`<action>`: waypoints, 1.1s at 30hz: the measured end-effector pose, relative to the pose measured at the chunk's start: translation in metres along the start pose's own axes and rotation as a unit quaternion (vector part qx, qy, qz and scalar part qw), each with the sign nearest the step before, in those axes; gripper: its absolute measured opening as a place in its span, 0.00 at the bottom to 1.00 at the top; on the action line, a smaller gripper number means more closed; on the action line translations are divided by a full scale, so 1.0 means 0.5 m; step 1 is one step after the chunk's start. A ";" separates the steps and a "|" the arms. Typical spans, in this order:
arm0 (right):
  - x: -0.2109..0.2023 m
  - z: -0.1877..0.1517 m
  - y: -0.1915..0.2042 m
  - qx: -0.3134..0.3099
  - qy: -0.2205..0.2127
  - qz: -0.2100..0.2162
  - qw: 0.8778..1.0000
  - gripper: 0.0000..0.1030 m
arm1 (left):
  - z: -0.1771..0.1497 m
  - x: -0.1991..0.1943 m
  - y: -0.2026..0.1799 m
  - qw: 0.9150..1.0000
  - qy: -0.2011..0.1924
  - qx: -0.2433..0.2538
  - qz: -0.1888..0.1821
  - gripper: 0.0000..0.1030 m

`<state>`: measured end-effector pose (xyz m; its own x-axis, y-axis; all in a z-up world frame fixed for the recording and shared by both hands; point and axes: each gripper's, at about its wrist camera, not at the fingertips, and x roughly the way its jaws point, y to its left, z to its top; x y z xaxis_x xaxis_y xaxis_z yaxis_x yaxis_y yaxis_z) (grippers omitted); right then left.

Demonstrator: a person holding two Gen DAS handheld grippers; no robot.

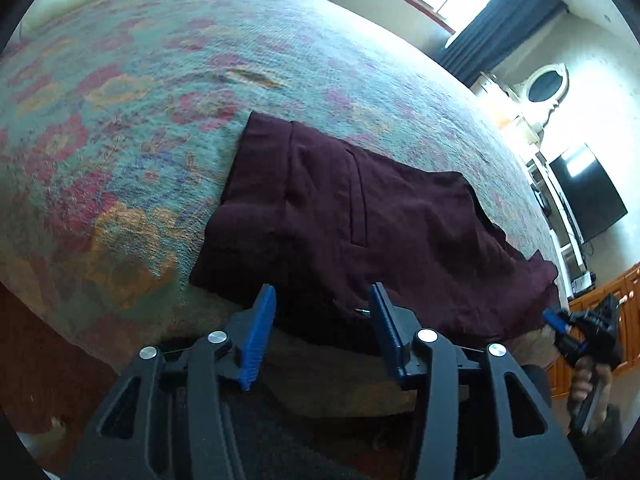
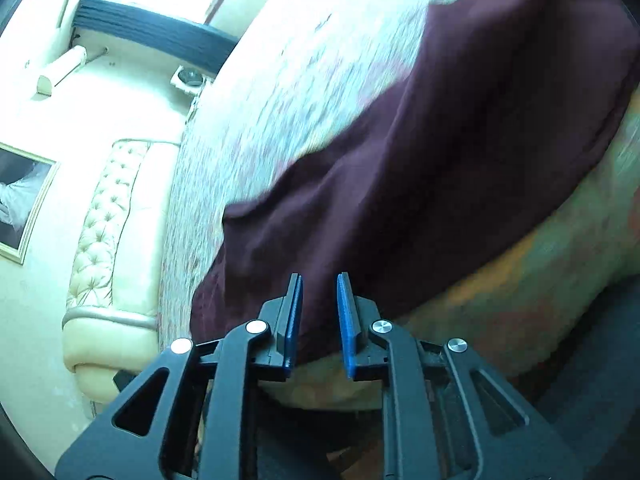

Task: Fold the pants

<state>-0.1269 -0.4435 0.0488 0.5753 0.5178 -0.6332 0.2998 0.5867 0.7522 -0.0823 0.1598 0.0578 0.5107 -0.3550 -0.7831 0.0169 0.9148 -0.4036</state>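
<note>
Now we are holding the left gripper (image 1: pixel 322 308) tilted down toward the near edge of the bed (image 1: pixel 132 92), its blue pads standing well apart with nothing between them. Just beyond its tips, toward twelve o'clock, the maroon pants (image 1: pixel 340 208) are lying folded into a compact block on the flowered bedspread, the near edge of the cloth reaching the bed's rim. At about four o'clock in that same view we are seeing the right gripper (image 1: pixel 558 326) held off past the right end of the pants, a hand (image 1: pixel 588 384) wrapped around its handle. From the right wrist, we are looking along narrowly parted pads (image 2: pixel 347 320), the right gripper gripping no cloth, hovering over the hanging end of the pants. Farther off, at nine o'clock in that view, a cream tufted headboard (image 2: pixel 108 232) is standing against the wall.
</note>
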 end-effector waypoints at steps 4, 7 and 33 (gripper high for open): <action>-0.140 0.174 -0.147 0.069 -0.111 -0.053 0.990 0.24 | 0.013 -0.006 -0.053 0.999 -0.016 0.023 -0.016 0.69; -0.191 0.269 -0.247 0.116 -0.159 -0.086 0.977 0.25 | 0.033 0.025 -0.089 0.999 -0.010 0.038 -0.007 0.69; 0.019 0.550 -0.198 0.085 -0.172 -0.046 0.980 0.18 | 0.053 0.153 -0.150 0.998 0.035 -0.046 -0.020 0.74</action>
<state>0.0584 -0.6679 0.0185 0.7530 0.2101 -0.6235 0.4684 0.4943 0.7323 -0.0215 0.0690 0.0407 0.4494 -0.4064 -0.7955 -0.0453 0.8790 -0.4747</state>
